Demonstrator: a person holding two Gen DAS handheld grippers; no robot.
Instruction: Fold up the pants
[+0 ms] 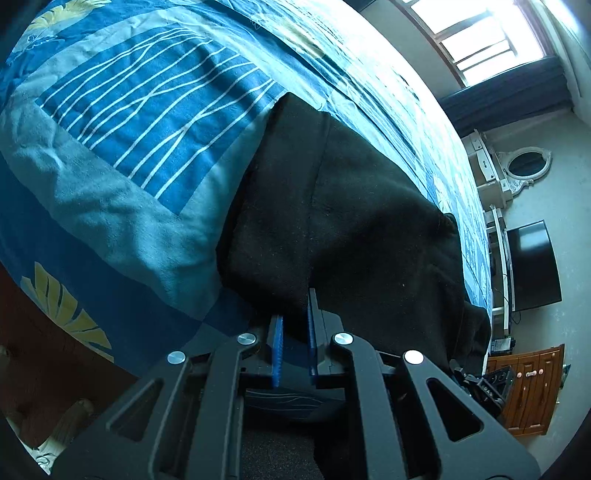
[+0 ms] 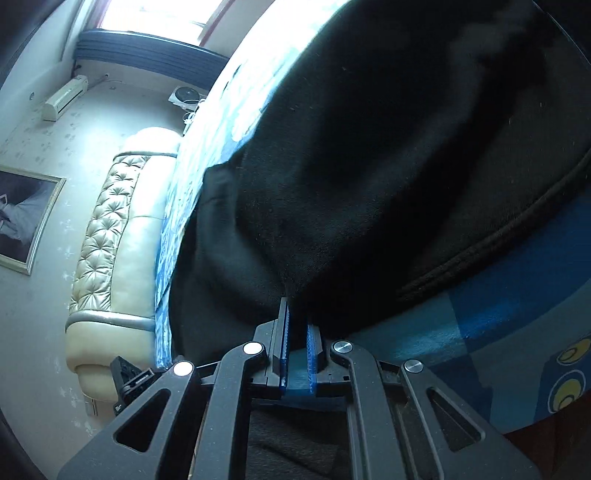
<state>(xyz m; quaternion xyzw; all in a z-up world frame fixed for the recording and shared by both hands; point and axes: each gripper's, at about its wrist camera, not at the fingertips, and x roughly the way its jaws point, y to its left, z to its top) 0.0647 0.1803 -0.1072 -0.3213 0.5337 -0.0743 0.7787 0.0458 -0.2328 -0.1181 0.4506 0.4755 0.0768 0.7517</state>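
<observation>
On the blue patterned bedspread (image 1: 122,155) lie the black pants (image 1: 351,221), a dark fleecy heap spread across the bed's near side, with one edge drooping over the side of the mattress. Seen from the right wrist, the pants (image 2: 388,166) fill most of the view, and a thick stitched hem or waistband (image 2: 498,236) curves along their lower border against the bedspread (image 2: 498,325).

At the near edge of the pants the left gripper (image 1: 295,328) is clenched on the cloth: its blue-padded fingers (image 1: 313,332) stand close together and black fabric runs down between them. The right gripper (image 2: 297,332) is likewise clamped on a pinch of the pants, the cloth drawn into a peak where it enters the narrow slot between the blue pads (image 2: 284,332).

Beyond the pants, past the far side of the bed, a bright window (image 1: 476,33) shows with a dark curtain (image 1: 506,92) below it. Near that stand an oval white-framed mirror (image 1: 528,166), a black television (image 1: 532,266) and a brown wooden cabinet (image 1: 532,391). From the right wrist, a cream tufted headboard (image 2: 110,236) stands at the bed's end, with a framed picture (image 2: 26,218) on the wall beside it and a white wall unit (image 2: 64,98) higher up.
</observation>
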